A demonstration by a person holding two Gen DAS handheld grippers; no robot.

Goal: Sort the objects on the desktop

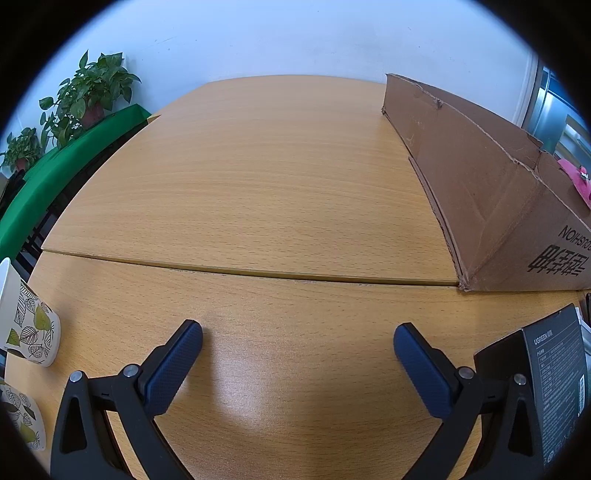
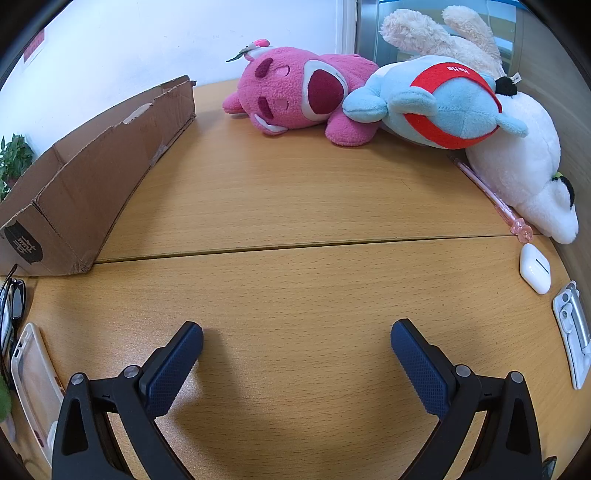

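My left gripper point(image 1: 297, 345) is open and empty above the wooden table point(image 1: 258, 184). A brown cardboard box point(image 1: 480, 192) lies to its right, a black product box point(image 1: 554, 380) at the near right, and two leaf-pattern paper cups point(image 1: 31, 332) at the left edge. My right gripper point(image 2: 297, 343) is open and empty over the table. Ahead lie a pink plush point(image 2: 295, 92), a blue and red plush point(image 2: 443, 103), a white plush point(image 2: 524, 166), a pink pen point(image 2: 495, 199), a white earbud case point(image 2: 535, 268) and a clear phone case point(image 2: 35, 384). The cardboard box point(image 2: 92, 177) shows at the left.
Potted plants point(image 1: 92, 88) stand on a green-covered surface point(image 1: 55, 173) beyond the table's left edge. A seam point(image 1: 240, 271) joins two tabletops. Black glasses point(image 2: 14, 299) lie at the left and a white holder point(image 2: 574, 332) at the right edge. A beige plush point(image 2: 443, 33) lies behind.
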